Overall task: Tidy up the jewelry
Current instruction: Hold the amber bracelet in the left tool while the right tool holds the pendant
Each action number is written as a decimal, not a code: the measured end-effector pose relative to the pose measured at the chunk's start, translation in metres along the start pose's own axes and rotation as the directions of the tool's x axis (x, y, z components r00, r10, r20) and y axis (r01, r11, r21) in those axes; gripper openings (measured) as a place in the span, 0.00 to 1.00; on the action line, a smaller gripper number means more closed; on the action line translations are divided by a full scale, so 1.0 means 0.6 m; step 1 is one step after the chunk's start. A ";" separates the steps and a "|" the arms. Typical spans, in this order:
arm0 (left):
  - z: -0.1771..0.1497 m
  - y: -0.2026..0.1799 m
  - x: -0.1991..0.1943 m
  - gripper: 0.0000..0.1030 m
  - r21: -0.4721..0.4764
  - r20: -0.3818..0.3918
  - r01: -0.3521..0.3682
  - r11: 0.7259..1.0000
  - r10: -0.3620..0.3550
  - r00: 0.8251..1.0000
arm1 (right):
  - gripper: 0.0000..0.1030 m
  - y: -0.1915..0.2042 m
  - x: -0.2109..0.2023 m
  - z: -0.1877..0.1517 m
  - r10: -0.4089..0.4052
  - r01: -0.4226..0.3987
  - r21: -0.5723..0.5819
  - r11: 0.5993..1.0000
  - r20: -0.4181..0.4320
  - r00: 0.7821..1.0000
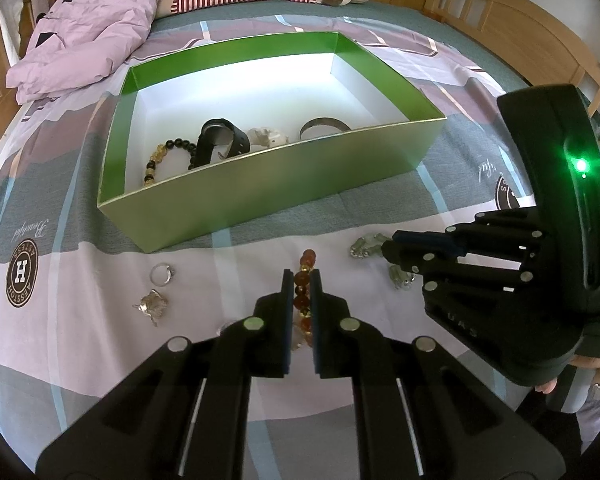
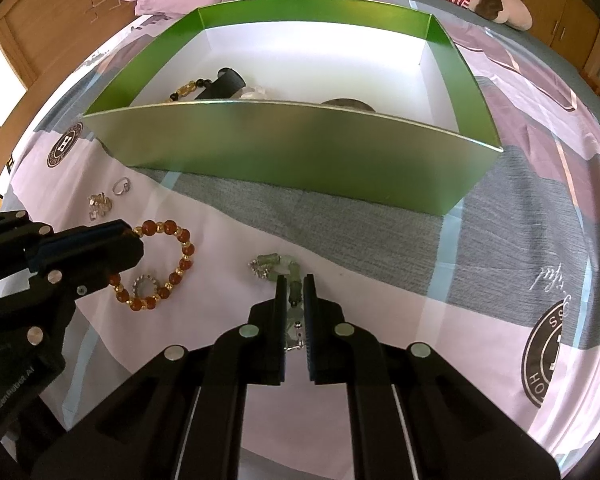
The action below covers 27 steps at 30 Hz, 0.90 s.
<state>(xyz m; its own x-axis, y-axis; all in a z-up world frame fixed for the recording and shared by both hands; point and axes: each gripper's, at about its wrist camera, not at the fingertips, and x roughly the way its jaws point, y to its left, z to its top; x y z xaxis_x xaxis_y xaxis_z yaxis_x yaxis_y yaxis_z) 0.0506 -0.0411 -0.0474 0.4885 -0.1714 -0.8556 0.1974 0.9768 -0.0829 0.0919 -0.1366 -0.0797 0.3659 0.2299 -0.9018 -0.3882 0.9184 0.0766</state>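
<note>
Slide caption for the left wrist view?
Left claw closed around amber bead bracelet on patterned bedsheet, before open green cardboard box.

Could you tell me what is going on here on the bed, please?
A person with a gripper in each hand is sorting jewelry into a green box on the bedspread. The left gripper is closed around an amber bead bracelet, and the right gripper is closed around a pale green bracelet; both pieces lie on the bed. The box already holds a watch, a dark bead bracelet and a bangle. A ring waits outside.
</note>
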 end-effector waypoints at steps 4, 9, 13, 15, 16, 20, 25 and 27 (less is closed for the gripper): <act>0.000 0.002 0.002 0.07 -0.002 -0.001 0.000 1.000 0.000 1.000 | 0.07 0.000 0.000 0.000 -0.002 0.002 0.004 1.000 0.002 1.000; 0.000 0.002 0.003 0.07 0.002 -0.002 0.001 1.000 -0.001 1.000 | 0.07 0.000 0.001 0.000 -0.002 0.002 0.001 1.000 0.000 1.000; -0.001 0.004 0.004 0.07 0.006 -0.004 0.000 1.000 0.000 1.000 | 0.07 0.000 0.001 0.000 -0.004 0.004 0.004 1.000 0.001 1.000; 0.000 0.002 0.004 0.07 0.007 -0.004 0.000 1.000 0.000 1.000 | 0.07 0.001 0.001 0.000 -0.005 0.005 0.003 1.000 0.000 1.000; -0.001 0.003 0.004 0.07 0.007 -0.004 0.000 1.000 0.000 1.000 | 0.07 0.002 0.002 0.000 -0.005 0.005 0.001 1.000 -0.001 1.000; 0.000 0.002 0.004 0.07 0.007 -0.004 0.000 1.000 0.000 1.000 | 0.07 0.003 0.002 0.000 -0.006 0.006 -0.002 1.000 -0.002 1.000; 0.000 0.002 0.004 0.07 0.006 -0.004 0.000 1.000 0.000 1.000 | 0.07 0.004 0.002 -0.001 -0.006 0.006 -0.001 1.000 -0.001 1.000; 0.000 0.002 0.004 0.07 0.007 -0.003 0.000 1.000 0.000 1.000 | 0.07 0.003 0.002 0.000 -0.006 0.006 -0.001 1.000 0.000 1.000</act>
<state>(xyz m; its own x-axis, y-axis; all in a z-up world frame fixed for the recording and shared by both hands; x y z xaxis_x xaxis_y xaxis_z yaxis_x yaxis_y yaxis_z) 0.0520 -0.0402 -0.0496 0.4861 -0.1713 -0.8569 0.2032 0.9759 -0.0798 0.0912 -0.1346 -0.0806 0.3684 0.2239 -0.9023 -0.3865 0.9196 0.0704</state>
